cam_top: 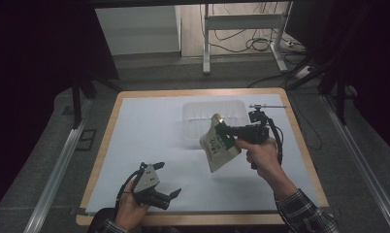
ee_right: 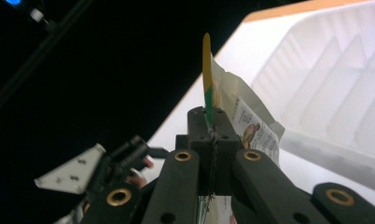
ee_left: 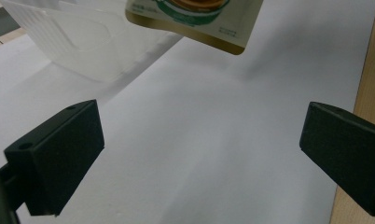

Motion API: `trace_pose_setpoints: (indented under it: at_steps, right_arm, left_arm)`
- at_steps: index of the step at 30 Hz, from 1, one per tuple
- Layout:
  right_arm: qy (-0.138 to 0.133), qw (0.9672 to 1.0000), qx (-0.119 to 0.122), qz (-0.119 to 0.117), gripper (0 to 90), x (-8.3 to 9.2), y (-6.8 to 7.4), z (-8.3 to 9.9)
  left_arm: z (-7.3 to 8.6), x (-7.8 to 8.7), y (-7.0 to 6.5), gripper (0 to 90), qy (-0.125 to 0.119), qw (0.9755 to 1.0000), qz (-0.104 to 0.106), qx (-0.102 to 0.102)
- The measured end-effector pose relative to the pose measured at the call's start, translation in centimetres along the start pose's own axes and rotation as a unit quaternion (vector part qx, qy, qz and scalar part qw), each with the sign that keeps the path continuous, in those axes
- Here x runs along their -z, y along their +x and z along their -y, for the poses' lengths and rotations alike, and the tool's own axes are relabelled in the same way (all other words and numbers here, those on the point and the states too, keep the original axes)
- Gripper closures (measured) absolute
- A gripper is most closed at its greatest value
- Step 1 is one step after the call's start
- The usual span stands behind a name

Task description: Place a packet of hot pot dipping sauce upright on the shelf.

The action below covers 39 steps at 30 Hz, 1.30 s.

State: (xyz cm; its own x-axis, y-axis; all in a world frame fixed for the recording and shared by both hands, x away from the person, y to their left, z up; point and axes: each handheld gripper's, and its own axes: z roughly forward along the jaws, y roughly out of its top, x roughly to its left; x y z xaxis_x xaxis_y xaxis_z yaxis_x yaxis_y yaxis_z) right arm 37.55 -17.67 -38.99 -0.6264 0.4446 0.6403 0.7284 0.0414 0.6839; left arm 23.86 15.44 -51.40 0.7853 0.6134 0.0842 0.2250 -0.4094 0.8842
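High view: right gripper fingers clamped on pouch edge, hanging mid-frame beside clear tray, likely for dropping in; left gripper fingers spread, empty, lower left over bench.

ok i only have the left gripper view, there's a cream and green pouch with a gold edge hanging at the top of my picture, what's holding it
Observer: The right gripper is shut on the cream and green foil pouch, clamping it near its top edge.
Operator: is the pouch touching the table
Observer: No, in the high view it hangs in the air over the white sheet, just in front of the clear plastic tray.
Operator: anything in that tray
Observer: From the right gripper view the ribbed compartments that show look bare.
Operator: and where is my gripper in all this
Observer: The left gripper sits open near the table's front edge, jaws pointing towards the pouch.
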Motion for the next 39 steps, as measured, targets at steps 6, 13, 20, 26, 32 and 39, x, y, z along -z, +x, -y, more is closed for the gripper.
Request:
trace_pose_setpoints:
  at_steps: [6,13,20,26,32,39]
  right_arm:
    - [-0.007,1.0000,-0.002,0.002,89.3,-0.7,0.2,-1.0]
    - [-0.024,0.9996,-0.014,0.006,89.3,-1.5,0.0,-2.2]
    - [-0.033,0.9991,-0.025,0.005,89.3,-2.4,-0.5,-3.2]
    - [-0.043,0.9981,-0.037,0.023,89.3,-3.6,-1.1,-4.4]
    - [-0.052,0.9972,-0.048,0.027,89.3,-4.3,-1.5,-5.0]
    - [-0.072,0.9944,-0.063,0.046,89.3,-5.1,-2.6,-6.0]
  left_arm:
    - [0.0,0.0,0.0,0.0,0.000,1.0000,0.000,0.001]
    - [0.0,0.0,0.0,0.0,0.001,1.0000,0.000,-0.001]
    - [0.0,0.1,0.1,0.0,-0.002,1.0000,0.001,-0.001]
    - [-0.1,0.2,0.1,0.0,-0.010,0.9999,-0.002,0.001]
    - [-0.1,0.4,0.2,0.0,-0.015,0.9999,-0.003,0.003]
    - [-0.2,0.4,0.2,0.0,-0.017,0.9999,-0.002,0.003]
